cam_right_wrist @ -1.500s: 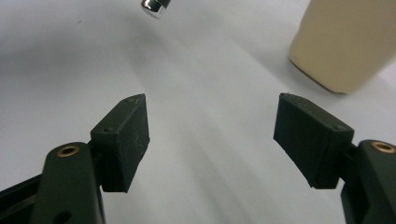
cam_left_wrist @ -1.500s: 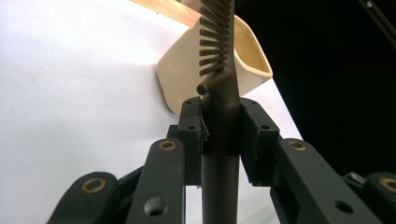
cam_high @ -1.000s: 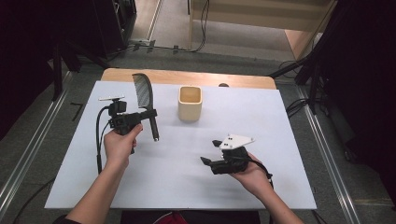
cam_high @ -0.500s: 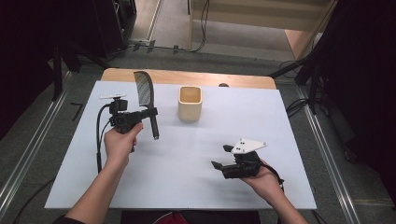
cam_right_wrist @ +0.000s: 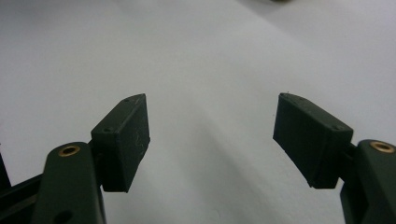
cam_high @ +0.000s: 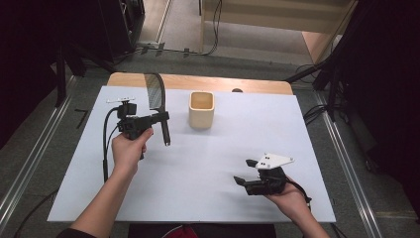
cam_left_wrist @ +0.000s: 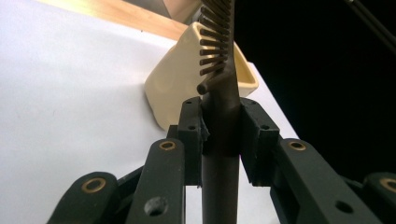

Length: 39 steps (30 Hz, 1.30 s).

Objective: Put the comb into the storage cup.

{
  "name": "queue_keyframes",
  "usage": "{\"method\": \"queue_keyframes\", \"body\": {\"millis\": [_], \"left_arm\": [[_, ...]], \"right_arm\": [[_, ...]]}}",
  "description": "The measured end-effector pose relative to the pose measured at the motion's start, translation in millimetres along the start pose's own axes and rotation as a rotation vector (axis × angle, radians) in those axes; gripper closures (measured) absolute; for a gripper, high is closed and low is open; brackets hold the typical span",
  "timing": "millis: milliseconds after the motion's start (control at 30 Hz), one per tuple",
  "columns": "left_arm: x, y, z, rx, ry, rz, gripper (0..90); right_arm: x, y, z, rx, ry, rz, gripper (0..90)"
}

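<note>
White tabletop (cam_high: 198, 178) under dark surroundings. Lower right: right gripper (cam_high: 243, 180) released, empty, parked low out of the way. Left of centre: left gripper (cam_high: 163, 117) clenched on dark comb (cam_high: 157, 99), teeth upright, handle hanging, probably for dropping into cream cup (cam_high: 201, 109) farther back.

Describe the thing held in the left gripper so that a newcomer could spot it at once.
On the white table, look left of the cream square cup near the far edge. There the left gripper is shut on the handle of a dark hairbrush, held upright above the table. Its rows of bristles and long slim handle set it apart from the squat, pale cup.
</note>
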State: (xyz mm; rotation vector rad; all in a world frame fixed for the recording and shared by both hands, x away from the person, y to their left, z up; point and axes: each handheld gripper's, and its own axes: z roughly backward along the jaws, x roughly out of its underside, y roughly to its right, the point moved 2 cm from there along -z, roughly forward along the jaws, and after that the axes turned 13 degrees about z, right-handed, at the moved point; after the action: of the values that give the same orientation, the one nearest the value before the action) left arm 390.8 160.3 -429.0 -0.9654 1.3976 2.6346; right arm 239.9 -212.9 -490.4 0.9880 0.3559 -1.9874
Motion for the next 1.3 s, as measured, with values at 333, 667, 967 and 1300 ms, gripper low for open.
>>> {"method": "queue_keyframes", "body": {"millis": [333,667,967,1300], "left_arm": [[-11.1,5.2,-6.1,0.004,-0.013,-0.024,73.1],[-25.7,17.1,-12.9,0.036,-0.034,-0.048,73.1],[-39.0,24.4,-16.8,0.052,-0.025,-0.058,73.2],[-57.1,41.4,-23.7,0.069,-0.009,-0.103,73.2]], "right_arm": [[12.9,0.4,5.8,0.003,-0.02,-0.011,25.2],[20.9,3.5,9.4,-0.01,-0.021,-0.047,25.2],[21.2,6.0,10.4,0.0,-0.018,-0.038,25.2],[20.5,7.1,11.0,-0.004,-0.011,-0.043,25.2]]}}
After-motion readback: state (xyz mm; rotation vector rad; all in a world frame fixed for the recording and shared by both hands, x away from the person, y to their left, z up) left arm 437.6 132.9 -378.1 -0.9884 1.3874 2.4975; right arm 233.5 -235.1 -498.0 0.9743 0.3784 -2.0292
